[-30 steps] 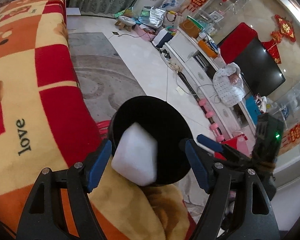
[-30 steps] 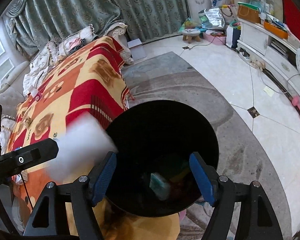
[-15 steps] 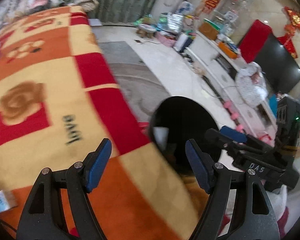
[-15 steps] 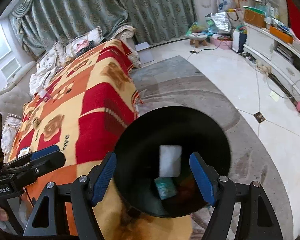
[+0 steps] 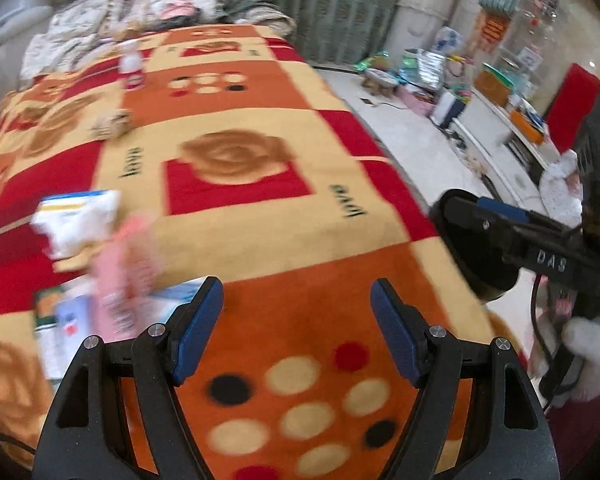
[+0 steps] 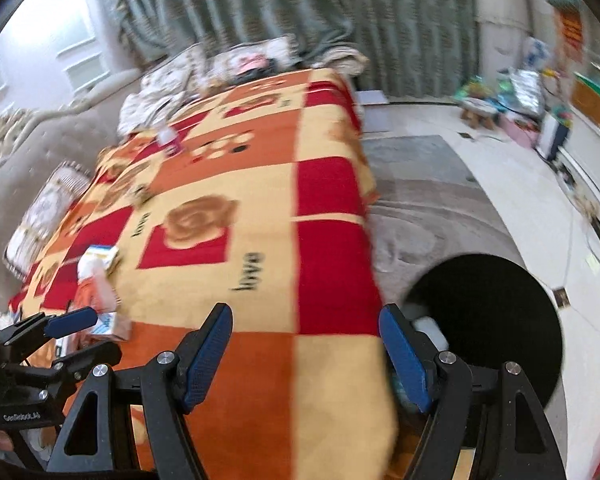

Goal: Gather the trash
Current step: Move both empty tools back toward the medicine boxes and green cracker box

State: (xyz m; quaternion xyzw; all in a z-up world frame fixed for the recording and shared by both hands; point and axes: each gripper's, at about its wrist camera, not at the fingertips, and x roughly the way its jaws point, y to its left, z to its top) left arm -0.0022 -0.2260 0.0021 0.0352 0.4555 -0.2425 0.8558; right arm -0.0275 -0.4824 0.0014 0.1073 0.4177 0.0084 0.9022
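Observation:
Over the patterned blanket (image 5: 340, 280) my left gripper (image 5: 296, 320) stands open with nothing between its fingers. To its left lie a white bag (image 5: 76, 220), a pink wrapper (image 5: 124, 276) and small cartons (image 5: 60, 328); a small bottle (image 5: 132, 68) stands further back. My right gripper (image 6: 306, 332) is open and empty above the blanket's edge. The black bin (image 6: 500, 264) stands on the floor to its right, with a white piece (image 6: 428, 328) inside. In the right wrist view the left gripper (image 6: 88, 336) shows next to the white bag (image 6: 98, 258) and pink wrapper (image 6: 100, 292).
Pillows (image 6: 236, 60) and a padded headboard (image 6: 40, 140) border the blanket's far and left sides. A grey rug (image 6: 420, 208) and pale tiled floor (image 6: 540, 200) lie to the right. A low cabinet (image 5: 500, 120) with clutter runs along the right wall, beside curtains (image 6: 340, 12).
The white piece that hung by my left gripper over the bin has dropped into it. Both grippers have swung left from above the bin to above the blanket, still open.

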